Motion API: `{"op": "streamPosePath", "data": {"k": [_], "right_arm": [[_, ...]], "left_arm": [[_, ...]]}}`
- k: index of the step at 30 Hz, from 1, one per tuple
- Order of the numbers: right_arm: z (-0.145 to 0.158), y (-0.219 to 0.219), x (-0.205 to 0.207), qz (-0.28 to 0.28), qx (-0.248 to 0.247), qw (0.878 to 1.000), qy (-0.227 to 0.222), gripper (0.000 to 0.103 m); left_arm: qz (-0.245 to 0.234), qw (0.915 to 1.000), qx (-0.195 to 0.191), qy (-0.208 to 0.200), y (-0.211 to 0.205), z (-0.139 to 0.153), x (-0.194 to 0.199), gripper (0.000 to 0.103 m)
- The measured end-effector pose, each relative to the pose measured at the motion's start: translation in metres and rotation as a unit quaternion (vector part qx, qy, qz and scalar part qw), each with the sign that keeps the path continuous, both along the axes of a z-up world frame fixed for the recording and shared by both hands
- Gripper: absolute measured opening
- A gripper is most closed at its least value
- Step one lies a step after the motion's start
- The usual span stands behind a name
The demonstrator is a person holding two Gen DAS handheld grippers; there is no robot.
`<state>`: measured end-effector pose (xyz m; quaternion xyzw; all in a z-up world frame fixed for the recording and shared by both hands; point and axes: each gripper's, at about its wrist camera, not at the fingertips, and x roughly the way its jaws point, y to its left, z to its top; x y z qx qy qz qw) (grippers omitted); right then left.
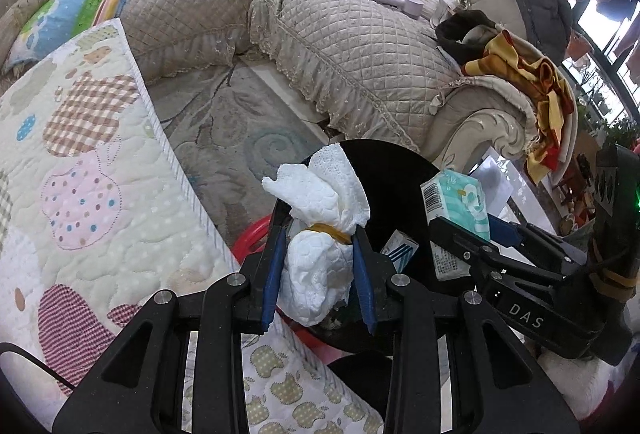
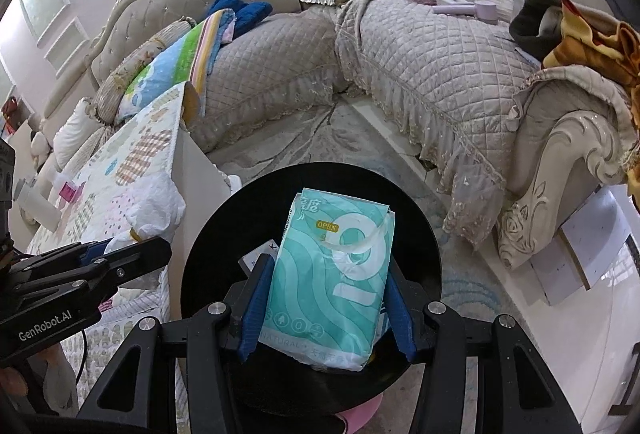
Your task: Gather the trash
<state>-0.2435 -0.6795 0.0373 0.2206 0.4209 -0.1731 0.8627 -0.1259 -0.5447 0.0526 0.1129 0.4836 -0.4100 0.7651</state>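
The wad of tissue (image 1: 320, 234) was soft, bumpy white paper with a rubber band (image 1: 326, 231) round it; the tissue pack (image 2: 332, 282) was shiny, smooth plastic wrap; the sofa cover (image 2: 432, 74) was quilted, slightly shiny cloth; the gripper pads (image 2: 256, 310) were ridged blue plastic.

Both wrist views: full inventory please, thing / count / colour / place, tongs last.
tissue wad: 1, white, yellow band round its middle, in the left tongs over the bin.
tissue pack: 1, teal and white, in the right tongs over the bin.
bin: 1, black-lined, on the floor beside the table.
small carton: 1, white and blue, inside the bin.
quilted cloth: 1, pastel apple print, on the table.
sofa: 1, beige quilted, behind.
striped pillow: 1, blue, green, on the sofa.
left tongs: 1, black, blue pads, shut.
right tongs: 1, same, shut.
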Motion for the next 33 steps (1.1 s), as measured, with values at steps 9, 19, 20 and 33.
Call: {"op": "streamPosePath", "data": {"k": [9, 19, 20, 33], "right_arm": [[0.000, -0.003, 0.002, -0.007, 0.005, 1.000, 0.000, 0.051], [0.003, -0.006, -0.001, -0.019, 0.014, 1.000, -0.011, 0.072], [0.003, -0.006, -0.002, -0.020, 0.014, 1.000, -0.012, 0.073], [0.023, 0.022, -0.013, -0.014, -0.021, 0.999, -0.039, 0.073]], "left_arm": [[-0.004, 1.0000, -0.004, 0.006, -0.005, -0.003, 0.002, 0.036], [-0.001, 0.9996, -0.025, 0.015, 0.001, 0.000, 0.004, 0.062], [0.001, 0.9997, -0.022, 0.012, 0.002, 0.001, 0.004, 0.062], [0.050, 0.9951, 0.012, -0.085, 0.035, 0.021, -0.009, 0.062]]}}
